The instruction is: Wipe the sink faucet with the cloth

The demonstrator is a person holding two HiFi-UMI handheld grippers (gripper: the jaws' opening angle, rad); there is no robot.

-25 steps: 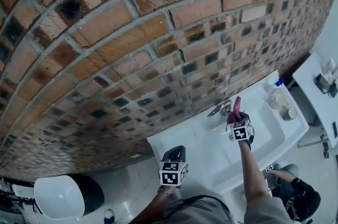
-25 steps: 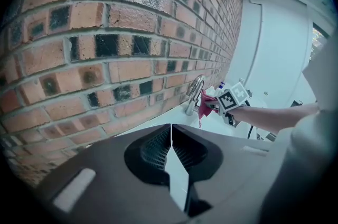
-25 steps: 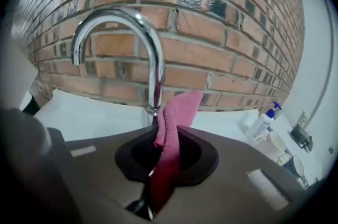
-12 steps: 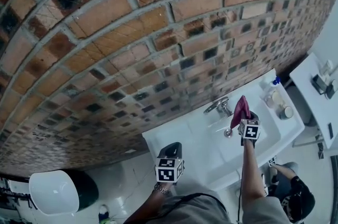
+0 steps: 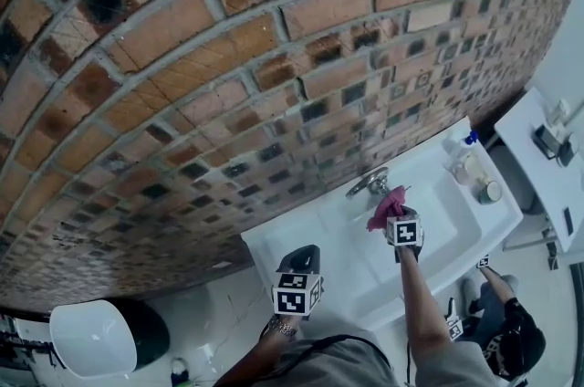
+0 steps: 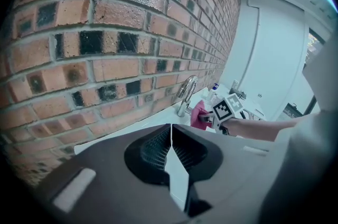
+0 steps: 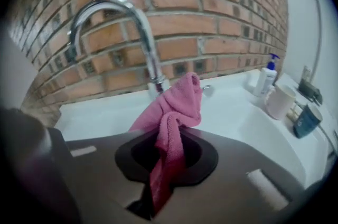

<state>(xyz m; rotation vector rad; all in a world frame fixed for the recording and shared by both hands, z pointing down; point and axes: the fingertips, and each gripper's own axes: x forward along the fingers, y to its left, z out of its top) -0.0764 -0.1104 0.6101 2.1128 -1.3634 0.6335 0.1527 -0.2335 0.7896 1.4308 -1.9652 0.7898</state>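
Brick wall (image 5: 228, 57): it rises right behind the sink, so a wide sweep behind the spout could scrape your jaws or snag the cloth on the rough brick.

Sink (image 5: 315, 244): a white basin set in a white surface against the wall. It looks smooth, and a dropped cloth would slide down into the bowl.

Faucet (image 7: 140, 27): a tall chrome arch with its base at the back of the basin. Most of the curve looks unwiped. The metal is slick, so the cloth may skate off if you press at an angle.

Left gripper (image 6: 171, 138): your jaws are pressed together with nothing between them. It is held off to the left of the basin, well apart from the faucet, so it is little risk where it is.

Right gripper (image 7: 168, 157): your jaws are clamped on the lower part of the cloth.

Cloth (image 7: 177, 112): pink, it stands up out of the jaws in a loose fold just in front of the faucet's base. Contact cannot be judged. The floppy top may fold over and let bare jaw knock the chrome.

Soap bottle (image 7: 266, 76) and mugs (image 7: 281, 101): they stand at the right of the surface, and a swing that way could tip them.
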